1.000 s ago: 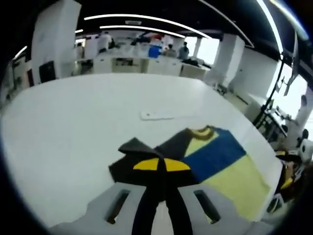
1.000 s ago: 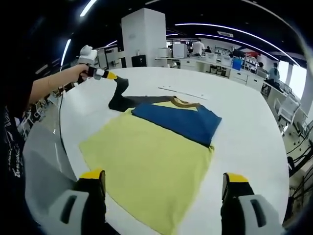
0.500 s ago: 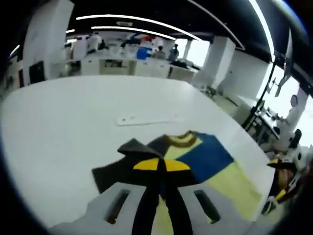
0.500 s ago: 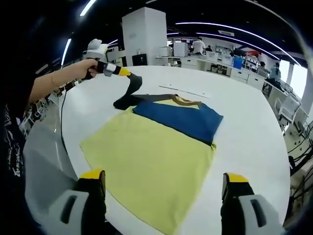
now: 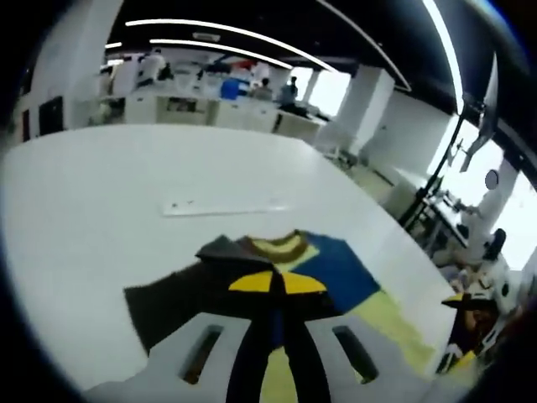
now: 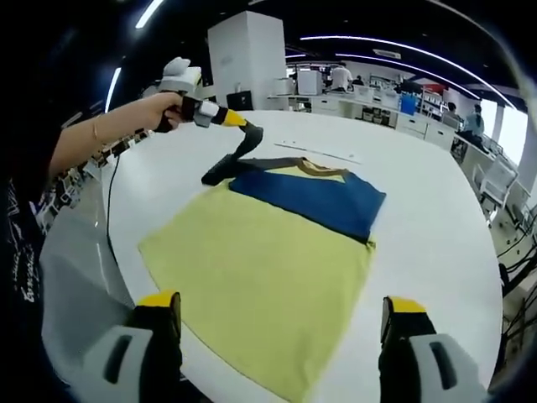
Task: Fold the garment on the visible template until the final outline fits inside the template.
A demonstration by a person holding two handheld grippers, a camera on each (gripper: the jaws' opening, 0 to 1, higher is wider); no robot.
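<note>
Dark sleeve (image 6: 231, 159) now higher over garment (image 6: 268, 252)

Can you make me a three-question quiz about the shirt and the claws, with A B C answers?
1. Where is the shirt?
A. on the white table
B. on a chair
C. on the floor

2. What colour is the sleeve the left claw lifts?
A. red
B. dark grey
C. white

3. How is the right claw?
A. shut on the collar
B. shut on a ruler
C. open

Answers: 1 A, the yellow and blue cloth lies flat on the tabletop. 2 B, the raised strip is dark grey. 3 C, its two jaws stand wide apart with nothing between.
</note>
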